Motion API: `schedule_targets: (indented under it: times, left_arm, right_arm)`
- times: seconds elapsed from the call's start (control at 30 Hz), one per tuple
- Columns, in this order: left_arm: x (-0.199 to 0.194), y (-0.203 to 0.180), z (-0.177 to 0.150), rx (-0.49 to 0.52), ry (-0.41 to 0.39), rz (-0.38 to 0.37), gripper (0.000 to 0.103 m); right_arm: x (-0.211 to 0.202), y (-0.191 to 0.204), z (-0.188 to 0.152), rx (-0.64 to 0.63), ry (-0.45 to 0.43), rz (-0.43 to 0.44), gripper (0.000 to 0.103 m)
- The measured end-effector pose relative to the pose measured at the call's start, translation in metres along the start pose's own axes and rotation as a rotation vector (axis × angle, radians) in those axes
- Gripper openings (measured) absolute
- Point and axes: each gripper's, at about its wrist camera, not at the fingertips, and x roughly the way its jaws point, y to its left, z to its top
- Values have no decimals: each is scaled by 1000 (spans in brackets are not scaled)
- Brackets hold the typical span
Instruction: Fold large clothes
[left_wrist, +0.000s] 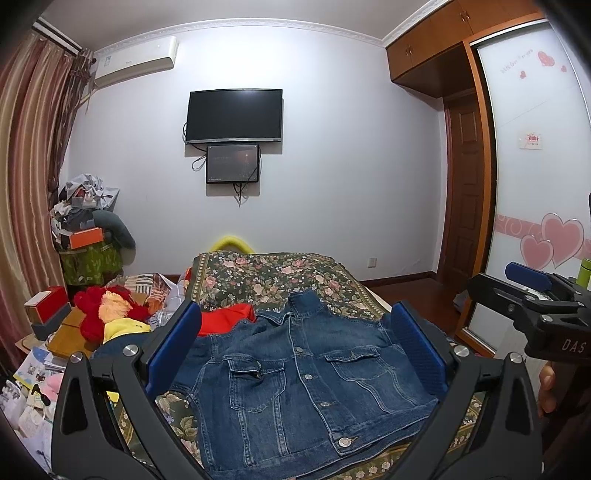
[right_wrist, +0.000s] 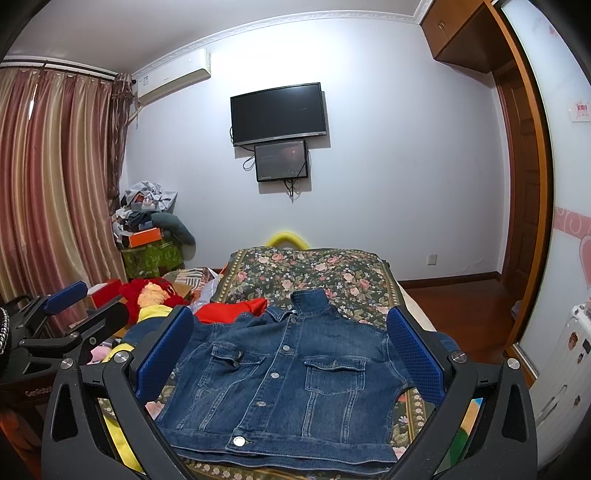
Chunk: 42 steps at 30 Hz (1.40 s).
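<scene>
Jacket: dark blue denim jacket with metal buttons and two flapped chest pockets (left_wrist: 306, 384) (right_wrist: 284, 376) — lies front side up and buttoned on the bed, collar toward the far wall, hem toward the cameras.
Sleeves: not seen spread out to either side; where they lie cannot be told.
Bed: covered with a dark green spread printed with pink roses (left_wrist: 273, 273) (right_wrist: 314, 273); the jacket rests on its near half.
Left gripper: black frame with blue-padded fingers (left_wrist: 295, 354), held above the jacket's near part; fingers set wide apart, nothing between them.
Right gripper: same build (right_wrist: 291, 362), held above the jacket — fingers wide apart, empty. It also shows at the right edge of the left wrist view (left_wrist: 532, 291).
Hand: part of a hand (left_wrist: 546, 387) shows below the right gripper's body.
Red cloth: bright red garment (left_wrist: 225, 317) (right_wrist: 232, 308) just beyond the jacket's shoulder, touching it.
Bedside clutter: red and yellow plush toy (left_wrist: 107, 306) (right_wrist: 155, 291) among boxes, left of the bed.
Far wall: black flat-screen television (left_wrist: 234, 115) (right_wrist: 279, 112) with a smaller screen under it.
</scene>
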Motion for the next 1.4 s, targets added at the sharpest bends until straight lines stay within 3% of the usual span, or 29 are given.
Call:
schedule_targets:
  times: [1.4]
  left_arm:
    - [17,4,-3,-17,40,-11,103]
  right_arm:
    - [13,-1,-1,-7,42,-5,103]
